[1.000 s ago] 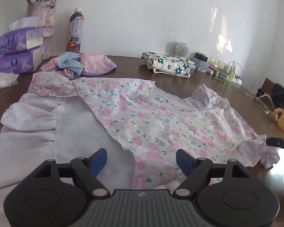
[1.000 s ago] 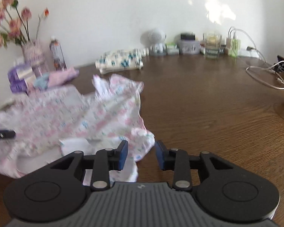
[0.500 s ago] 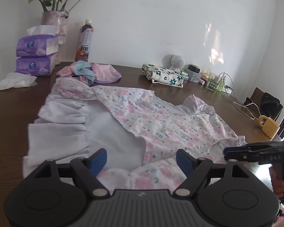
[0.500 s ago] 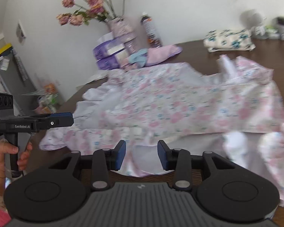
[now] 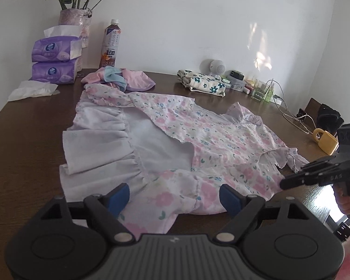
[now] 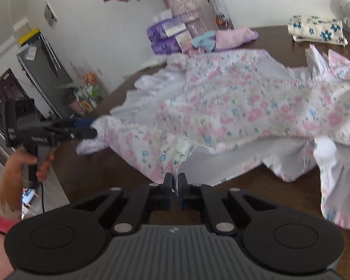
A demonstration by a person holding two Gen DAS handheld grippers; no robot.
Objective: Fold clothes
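A pink floral dress (image 5: 198,140) with a white ruffled lining lies spread over the brown table (image 5: 23,151). My left gripper (image 5: 175,197) is open, its blue pads straddling the dress's near hem corner just above the cloth. In the right wrist view the same left gripper (image 6: 91,128) sits at the dress's left corner, held by a hand. My right gripper (image 6: 175,186) is shut on a pinch of the dress's (image 6: 245,107) near edge. From the left wrist view the right gripper (image 5: 284,183) shows at the dress's right edge, fingers together.
At the back left stand purple tissue packs (image 5: 53,63), a flower vase (image 5: 75,23) and a drink bottle (image 5: 110,46). A pink and blue clothes pile (image 5: 121,79) and a folded flowered cloth (image 5: 203,84) lie behind the dress. A yellow mug (image 5: 325,140) is at the right.
My right gripper has swung left to the dress's near edge and shut on it. My left gripper has drawn back to the hem corner, still open.
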